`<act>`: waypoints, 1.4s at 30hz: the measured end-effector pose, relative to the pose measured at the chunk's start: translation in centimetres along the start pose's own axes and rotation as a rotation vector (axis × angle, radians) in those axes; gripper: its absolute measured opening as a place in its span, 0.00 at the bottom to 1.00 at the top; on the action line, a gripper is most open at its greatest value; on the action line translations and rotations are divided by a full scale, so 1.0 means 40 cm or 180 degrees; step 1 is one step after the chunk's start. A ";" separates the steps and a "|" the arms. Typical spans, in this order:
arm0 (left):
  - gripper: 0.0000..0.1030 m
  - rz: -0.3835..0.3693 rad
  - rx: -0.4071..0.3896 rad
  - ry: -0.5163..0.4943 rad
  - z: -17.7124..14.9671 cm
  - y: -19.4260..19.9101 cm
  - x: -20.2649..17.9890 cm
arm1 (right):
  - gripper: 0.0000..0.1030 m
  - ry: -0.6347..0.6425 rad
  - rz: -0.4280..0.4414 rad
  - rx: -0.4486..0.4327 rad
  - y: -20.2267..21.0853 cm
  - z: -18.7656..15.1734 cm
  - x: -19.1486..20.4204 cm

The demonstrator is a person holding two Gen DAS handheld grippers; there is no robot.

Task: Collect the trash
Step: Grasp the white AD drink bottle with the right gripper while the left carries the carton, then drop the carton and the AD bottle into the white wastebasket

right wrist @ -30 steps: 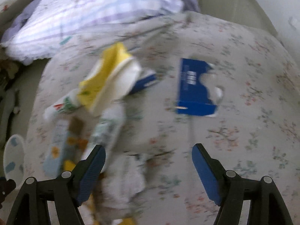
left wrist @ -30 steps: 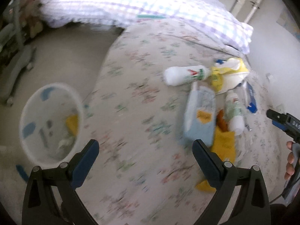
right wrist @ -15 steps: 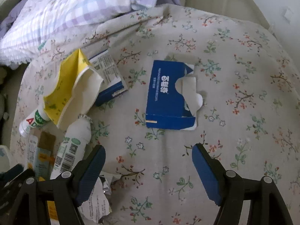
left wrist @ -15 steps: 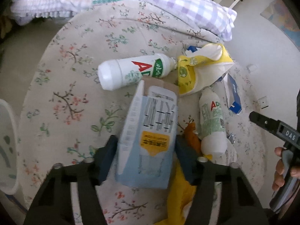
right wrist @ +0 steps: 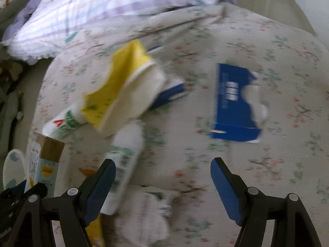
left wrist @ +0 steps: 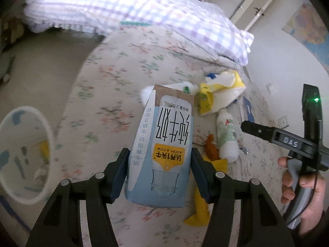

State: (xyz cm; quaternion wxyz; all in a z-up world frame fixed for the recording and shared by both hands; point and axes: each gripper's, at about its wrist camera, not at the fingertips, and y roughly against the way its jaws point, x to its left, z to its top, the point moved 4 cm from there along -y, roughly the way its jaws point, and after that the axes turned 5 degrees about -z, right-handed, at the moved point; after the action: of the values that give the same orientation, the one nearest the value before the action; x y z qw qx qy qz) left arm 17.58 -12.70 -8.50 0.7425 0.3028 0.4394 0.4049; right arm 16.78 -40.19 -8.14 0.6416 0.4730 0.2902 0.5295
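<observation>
pale-blue carton (left wrist: 162, 150); floral bedspread (left wrist: 115, 107) — checked pillow (left wrist: 131, 14)

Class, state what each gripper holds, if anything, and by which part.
Left gripper: the milk carton, pinched across its lower side walls. Right gripper: nothing, jaws open.

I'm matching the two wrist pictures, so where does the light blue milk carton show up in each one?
Left wrist: the milk carton is at centre, shut between the left gripper pads.
Right wrist: the carton is at the lower left edge, beside the white bin.
Shared landmark: the yellow bag, beyond the carton in both views.
</observation>
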 end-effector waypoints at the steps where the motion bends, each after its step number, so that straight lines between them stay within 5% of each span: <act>1: 0.60 0.0013 -0.0014 0.0025 -0.002 0.012 0.014 | 0.77 0.0023 0.0021 -0.0001 -0.002 0.000 0.015; 7: 0.60 0.0123 -0.0099 0.0170 -0.022 0.090 0.100 | 0.76 0.0124 0.0171 0.0076 -0.038 -0.008 0.108; 21: 0.60 0.0264 -0.0296 0.0475 -0.069 0.223 0.261 | 0.37 -0.0004 0.0079 0.0349 -0.142 -0.018 0.150; 32: 0.60 0.0477 -0.0548 0.0889 -0.097 0.314 0.439 | 0.33 0.0068 0.0201 0.0007 -0.034 0.001 0.223; 42: 0.60 0.0608 -0.0441 0.1193 -0.107 0.261 0.558 | 0.32 0.0478 0.0611 -0.0199 0.038 -0.030 0.447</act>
State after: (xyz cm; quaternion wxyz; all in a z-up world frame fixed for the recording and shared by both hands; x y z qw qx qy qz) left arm 16.60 12.17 -11.02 0.6252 0.2108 0.5101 0.5518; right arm 19.94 -22.80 -4.91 0.5789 0.4374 0.2741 0.6312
